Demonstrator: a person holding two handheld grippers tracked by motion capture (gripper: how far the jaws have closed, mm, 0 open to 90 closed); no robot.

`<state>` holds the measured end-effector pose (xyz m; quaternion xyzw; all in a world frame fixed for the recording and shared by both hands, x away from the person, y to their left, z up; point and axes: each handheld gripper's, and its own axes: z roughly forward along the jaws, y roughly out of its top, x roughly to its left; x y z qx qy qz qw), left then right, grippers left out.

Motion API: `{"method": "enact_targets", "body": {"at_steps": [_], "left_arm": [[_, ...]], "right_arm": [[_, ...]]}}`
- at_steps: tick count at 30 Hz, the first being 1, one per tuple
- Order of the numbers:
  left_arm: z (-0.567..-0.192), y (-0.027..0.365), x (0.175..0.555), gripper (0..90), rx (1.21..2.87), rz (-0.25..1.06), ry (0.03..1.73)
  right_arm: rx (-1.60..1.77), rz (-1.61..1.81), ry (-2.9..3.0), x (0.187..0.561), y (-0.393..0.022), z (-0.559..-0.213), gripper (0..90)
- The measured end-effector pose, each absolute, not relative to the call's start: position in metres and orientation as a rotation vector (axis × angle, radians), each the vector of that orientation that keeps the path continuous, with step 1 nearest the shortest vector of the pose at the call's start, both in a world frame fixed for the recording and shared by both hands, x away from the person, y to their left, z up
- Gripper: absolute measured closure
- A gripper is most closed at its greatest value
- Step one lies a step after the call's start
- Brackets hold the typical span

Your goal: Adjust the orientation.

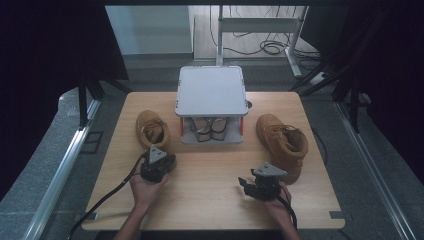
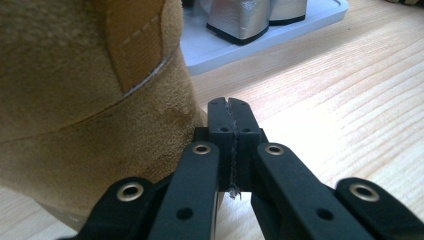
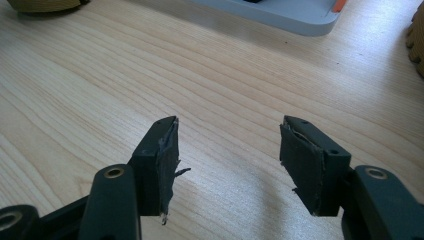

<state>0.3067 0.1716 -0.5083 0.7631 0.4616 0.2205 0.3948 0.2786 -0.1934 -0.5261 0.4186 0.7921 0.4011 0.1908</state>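
The left tongs point(image 1: 161, 159) are pressed fully together with nothing between them, their tips right against the heel of the left boot point(image 1: 152, 128), just beside or touching the suede. In the left gripper view the tan boot looms at the left of the closed tips point(image 2: 230, 117). With the tips pinched, my guess is that they are there to nudge or steady the boot rather than to grab it; they would have to spread before they could take the collar.

That boot stands upright on the surface point(image 1: 210, 185), left of the small grey rack point(image 1: 212, 91). The rack sits at the middle of the far side: a flat top shelf with nothing on it, and under it a lower shelf holding a pair of silvery shoes point(image 1: 210, 127) with dark soles. The free top shelf looks like the likely place for the boots, though the lower slot is already taken.

To the right of the rack lies the right boot point(image 1: 282, 145), leaning over with its laces showing, near the right edge. The right tongs point(image 1: 252, 184) rest low on the wood, spread apart and holding nothing, pointing across bare surface point(image 3: 150, 75) toward the rack's base point(image 3: 300, 20). They sit just beside the right boot but apart from it.

Nothing lies between the boots and the rack; cables trail from each gripper toward the person.
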Motion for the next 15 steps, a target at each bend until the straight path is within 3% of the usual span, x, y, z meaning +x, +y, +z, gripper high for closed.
{"method": "enact_targets", "body": {"at_steps": [15], "left_arm": [[-0.508, 0.190, 0.293, 89.8, 1.913, 0.542, 1.209]], "right_arm": [[1.176, 1.127, 2.219, 0.278, -0.195, -0.525, 41.1]]}}
